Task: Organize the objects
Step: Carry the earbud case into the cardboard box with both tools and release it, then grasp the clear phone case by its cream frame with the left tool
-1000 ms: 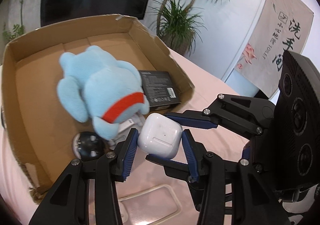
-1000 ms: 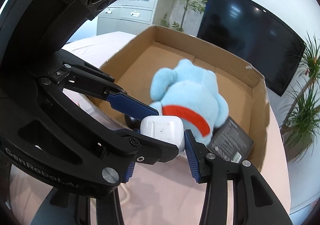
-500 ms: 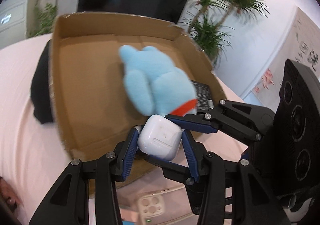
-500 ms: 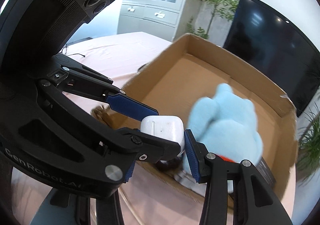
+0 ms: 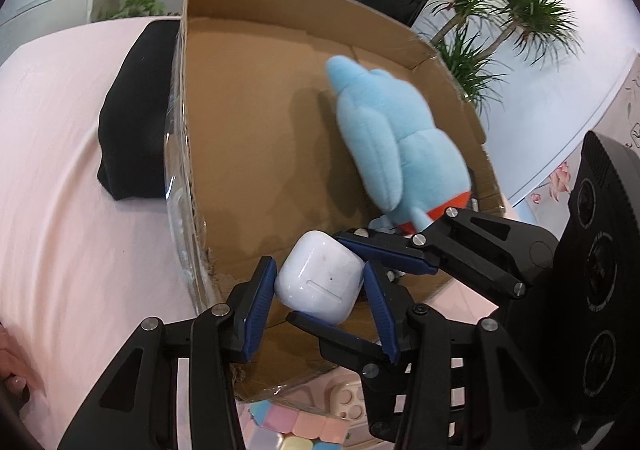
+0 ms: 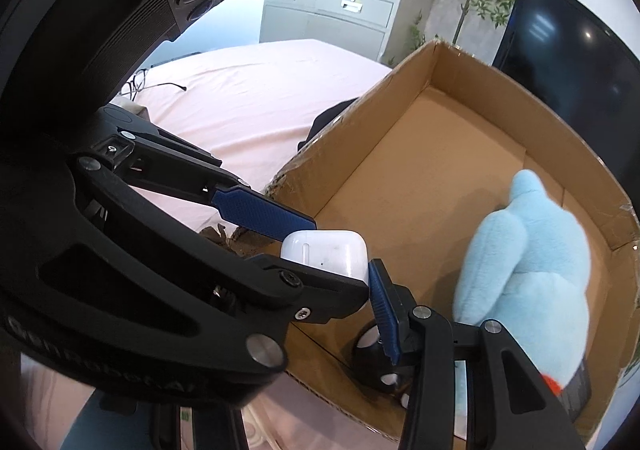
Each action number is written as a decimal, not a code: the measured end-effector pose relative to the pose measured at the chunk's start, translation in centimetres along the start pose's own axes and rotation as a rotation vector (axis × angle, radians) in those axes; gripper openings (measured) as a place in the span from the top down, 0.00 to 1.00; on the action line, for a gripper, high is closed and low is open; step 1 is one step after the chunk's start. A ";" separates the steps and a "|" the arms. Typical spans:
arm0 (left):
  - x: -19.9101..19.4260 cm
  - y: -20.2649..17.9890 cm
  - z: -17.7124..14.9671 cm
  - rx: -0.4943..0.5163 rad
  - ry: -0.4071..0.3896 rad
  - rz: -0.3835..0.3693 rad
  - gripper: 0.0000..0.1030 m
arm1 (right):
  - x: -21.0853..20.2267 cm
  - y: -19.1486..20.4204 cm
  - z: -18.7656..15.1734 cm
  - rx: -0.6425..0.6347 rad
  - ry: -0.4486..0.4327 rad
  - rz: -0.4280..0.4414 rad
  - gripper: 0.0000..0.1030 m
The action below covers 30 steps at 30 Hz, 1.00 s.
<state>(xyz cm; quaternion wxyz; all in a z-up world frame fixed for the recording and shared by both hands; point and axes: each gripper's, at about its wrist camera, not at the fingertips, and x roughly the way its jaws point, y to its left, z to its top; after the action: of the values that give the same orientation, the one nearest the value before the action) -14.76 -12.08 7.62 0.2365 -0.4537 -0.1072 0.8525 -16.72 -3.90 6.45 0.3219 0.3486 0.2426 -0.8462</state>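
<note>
- White earbud case (image 5: 318,282): glossy, rounded, lid seam showing; my left gripper (image 5: 318,296) and right gripper (image 6: 340,250) fingers both pinch it, above the cardboard box (image 5: 188,98) near corner.
- Box holds a blue plush toy (image 5: 396,146) and a small black-and-white object (image 6: 374,354).

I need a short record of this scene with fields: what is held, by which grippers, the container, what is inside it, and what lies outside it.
held: white earbud case
left gripper: shut on the case, one pad on each side
right gripper: shut on the same case
case position: over the box's near corner
container: open cardboard box
inside: blue plush toy; a small black and white object, mostly hidden
outside: black cloth against the box's wall; pastel cube near the bottom edge
surface: pink tablecloth
</note>
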 end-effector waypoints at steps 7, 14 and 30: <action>-0.6 -1.1 0.4 0.003 -0.012 0.060 0.39 | -0.1 -0.2 -0.2 0.022 0.024 -0.036 0.58; -1.9 -5.0 0.7 0.084 -0.057 0.037 0.24 | -6.6 -3.6 -4.6 0.274 -0.040 -0.047 0.32; 1.8 -13.5 -0.3 0.201 0.039 0.005 0.23 | -7.8 -0.5 -21.8 0.681 0.146 -0.122 0.93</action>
<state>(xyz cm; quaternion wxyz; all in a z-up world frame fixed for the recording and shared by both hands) -11.28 0.51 11.54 0.2806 -0.4445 -0.0152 0.8506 -3.35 13.16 -1.58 0.1178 0.4806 -0.0108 -0.8690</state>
